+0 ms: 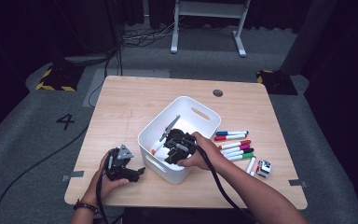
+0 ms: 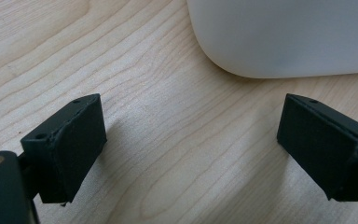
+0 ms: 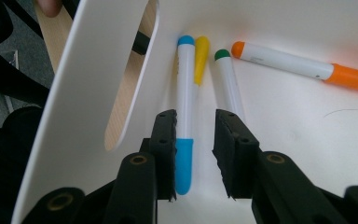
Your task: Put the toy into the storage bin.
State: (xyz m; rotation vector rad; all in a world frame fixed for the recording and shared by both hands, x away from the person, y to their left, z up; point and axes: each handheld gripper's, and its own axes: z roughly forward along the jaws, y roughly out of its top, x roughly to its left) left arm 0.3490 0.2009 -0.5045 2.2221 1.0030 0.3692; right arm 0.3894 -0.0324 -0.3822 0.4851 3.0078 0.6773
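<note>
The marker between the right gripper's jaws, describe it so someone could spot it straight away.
Look inside the white bin, along its slotted wall. There the light blue marker lies between the right gripper, whose pads stand off it. Its neighbours have yellow, green and orange caps.

Inside our white bin [image 3: 93,70]: a white marker with light-blue cap and end [image 3: 184,116], a yellow marker [image 3: 201,53], a white marker with green tip [image 3: 228,79], a white marker with orange cap [image 3: 303,65]. We note black pads on our right gripper [image 3: 195,140]. Beside the bin, pale wood-grain table [image 2: 144,70]; beyond it, yellow-and-black striped floor markings [image 1: 56,79].
</note>
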